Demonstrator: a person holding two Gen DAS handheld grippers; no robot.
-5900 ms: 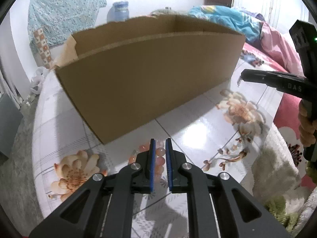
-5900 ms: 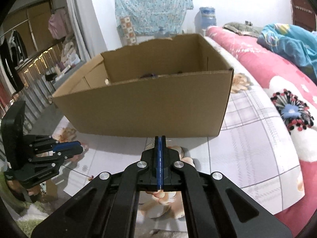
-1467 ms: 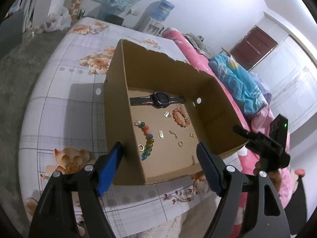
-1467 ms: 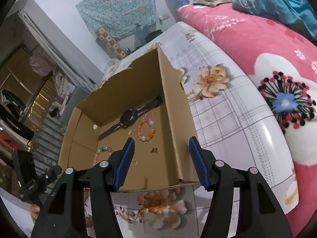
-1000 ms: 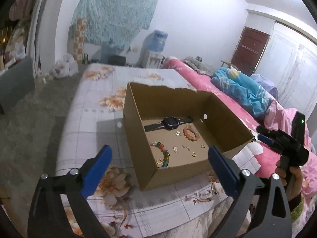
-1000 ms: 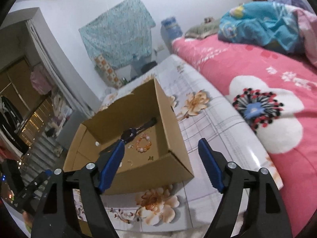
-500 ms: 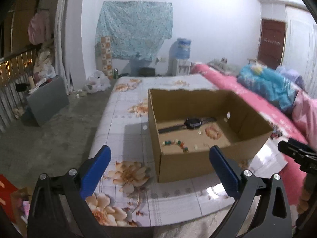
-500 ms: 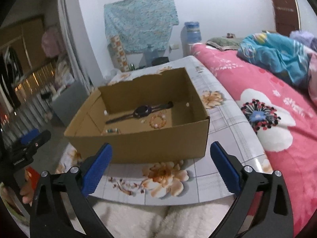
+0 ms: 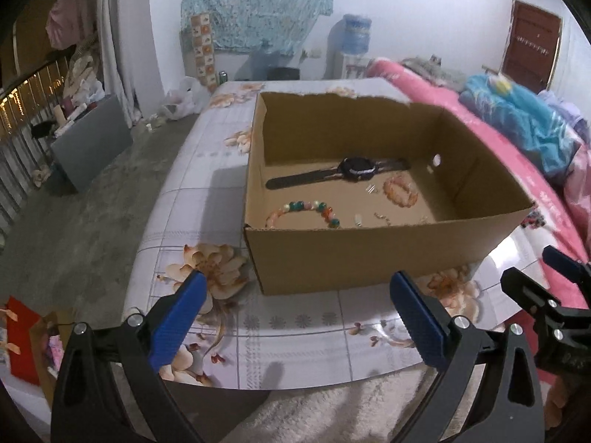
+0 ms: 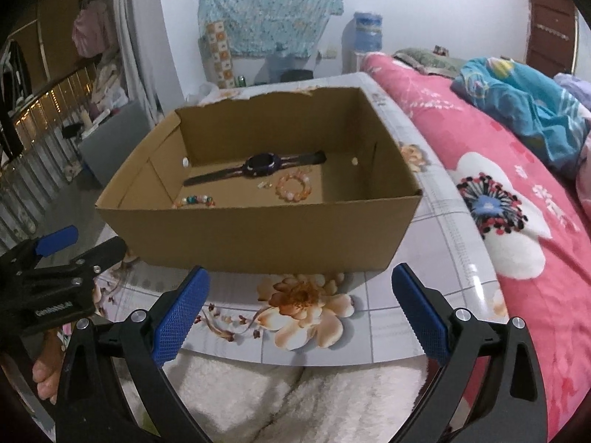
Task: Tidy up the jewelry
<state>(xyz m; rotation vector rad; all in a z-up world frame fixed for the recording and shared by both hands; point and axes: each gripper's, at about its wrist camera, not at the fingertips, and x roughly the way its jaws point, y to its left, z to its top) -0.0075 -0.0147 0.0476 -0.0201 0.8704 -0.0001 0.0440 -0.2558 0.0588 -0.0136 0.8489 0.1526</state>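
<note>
An open cardboard box stands on the floral table. Inside lie a dark watch, an orange bead bracelet, a multicoloured bead bracelet and small earrings. My left gripper is open and empty, held back in front of the box. My right gripper is open and empty, also in front of the box. Each gripper shows at the edge of the other's view.
A floral tablecloth covers the table. A white fluffy blanket lies at the near edge. A pink flowered bed with a blue blanket is on the right. A water dispenser stands at the far wall.
Both grippers have drawn back and lowered from above the box to in front of it, staying wide open. The jewelry in the box has not moved.
</note>
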